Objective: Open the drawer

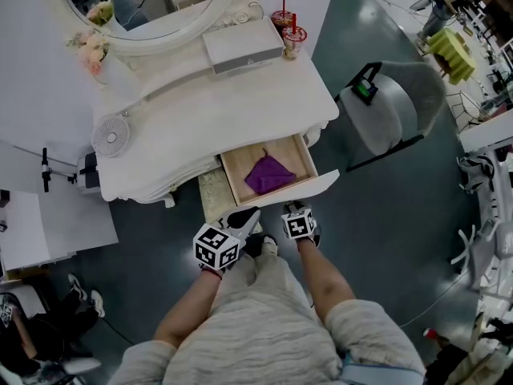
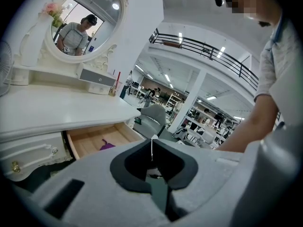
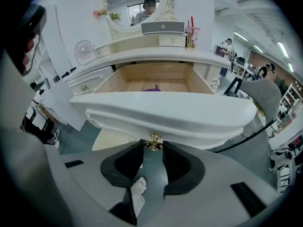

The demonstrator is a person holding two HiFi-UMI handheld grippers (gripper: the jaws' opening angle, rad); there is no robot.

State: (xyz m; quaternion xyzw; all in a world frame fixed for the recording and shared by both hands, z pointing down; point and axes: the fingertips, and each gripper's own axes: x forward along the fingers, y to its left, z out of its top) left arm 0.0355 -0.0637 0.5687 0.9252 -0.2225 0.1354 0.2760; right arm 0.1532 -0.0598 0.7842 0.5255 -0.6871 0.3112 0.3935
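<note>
The white dressing table's drawer (image 1: 232,171) stands pulled out, its wooden inside showing with a purple cloth (image 1: 268,175) lying in it. Its white front panel (image 3: 165,115) carries a small gold knob (image 3: 154,138). My right gripper (image 3: 152,148) points steeply down at that panel, and its two dark pads close on the knob from both sides. In the head view the right gripper (image 1: 296,208) sits just below the drawer front. My left gripper (image 1: 247,215) hangs beside it, apart from the drawer, its jaws (image 2: 152,143) shut together on nothing.
The tabletop (image 1: 200,119) holds an oval mirror (image 1: 152,6), a small white fan (image 1: 111,135), a grey box (image 1: 243,45) and two drink cups (image 1: 288,26). A grey chair (image 1: 393,103) stands to the right of the drawer. The person's legs are directly below the grippers.
</note>
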